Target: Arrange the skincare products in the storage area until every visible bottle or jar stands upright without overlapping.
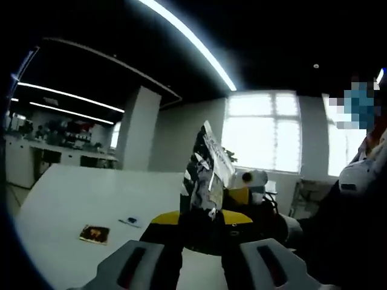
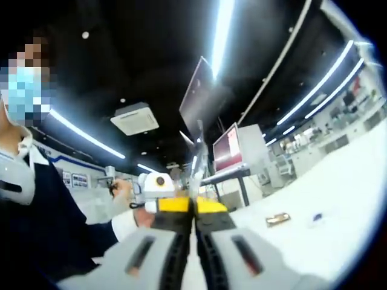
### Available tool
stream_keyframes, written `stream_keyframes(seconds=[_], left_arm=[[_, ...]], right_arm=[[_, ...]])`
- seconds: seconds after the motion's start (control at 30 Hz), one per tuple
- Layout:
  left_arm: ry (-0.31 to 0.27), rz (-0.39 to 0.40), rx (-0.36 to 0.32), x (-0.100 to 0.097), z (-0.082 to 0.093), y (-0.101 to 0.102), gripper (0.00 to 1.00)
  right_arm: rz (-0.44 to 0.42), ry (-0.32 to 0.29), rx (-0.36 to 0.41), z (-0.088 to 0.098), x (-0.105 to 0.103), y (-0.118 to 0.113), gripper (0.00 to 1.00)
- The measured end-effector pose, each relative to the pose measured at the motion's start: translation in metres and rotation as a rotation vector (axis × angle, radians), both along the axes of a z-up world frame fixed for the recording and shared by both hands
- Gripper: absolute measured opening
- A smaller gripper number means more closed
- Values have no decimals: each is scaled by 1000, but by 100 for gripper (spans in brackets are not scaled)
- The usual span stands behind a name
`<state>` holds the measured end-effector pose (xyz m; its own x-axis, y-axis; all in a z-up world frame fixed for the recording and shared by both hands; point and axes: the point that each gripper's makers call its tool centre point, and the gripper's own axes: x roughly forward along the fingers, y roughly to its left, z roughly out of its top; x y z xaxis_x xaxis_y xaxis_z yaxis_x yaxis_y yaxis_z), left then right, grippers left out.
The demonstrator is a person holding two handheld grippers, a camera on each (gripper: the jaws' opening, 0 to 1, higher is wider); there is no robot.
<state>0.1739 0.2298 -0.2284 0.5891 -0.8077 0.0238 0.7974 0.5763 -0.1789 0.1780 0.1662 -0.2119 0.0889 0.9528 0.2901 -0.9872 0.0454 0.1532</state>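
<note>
Foil-looking sachet (image 1: 205, 172), black and white with print too blurred to read, stands up between both tongs, held in the air above the desk (image 1: 91, 193). Left tongs (image 1: 202, 254) look clamped on its lower edge; the grip point is hidden behind the yellow-and-black parts of the right tongs (image 1: 242, 208) facing them. In the right gripper view the sachet (image 2: 199, 103) is seen nearly edge-on, a dark backlit sheet, and the right tongs (image 2: 195, 232) are pinched shut on its bottom edge. A person's sleeve (image 2: 54, 229) is cut off at the side.

Desk is white and matte. On it lie a small brown packet (image 1: 94, 234) and a tiny blue-and-white item (image 1: 130, 221), both too small to identify. Room: open lab, ceiling light strips (image 1: 187, 39), bright windows (image 1: 263, 136), a red monitor screen (image 2: 227, 147).
</note>
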Motion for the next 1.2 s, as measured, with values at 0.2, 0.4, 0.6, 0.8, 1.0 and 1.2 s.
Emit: stream_keyframes(seconds=[0.2,0.4,0.6,0.8,1.0,1.2], left_arm=[[12,-15,36,-2,-5,-1,22],[36,-44,103,-4,-19,-13,16],[143,-64,4,-3,-20,-23,3],[185,-44,-47,3,-26,-30,2],[225,-7,-94,10,-28,-35,2],[244,-11,-150,11,-26,-44,1]], right_arm=[[14,13,-46,-10,0,3,0],[22,-20,-77,-14,-7,8,0],[-70,-13,-46,-11,10,-1,0],[-180,-79,-84,-13,19,-5,0],[-287,-178,-125,-14,26,-9,1],[-340,-167,-116,-14,32,-19,11]])
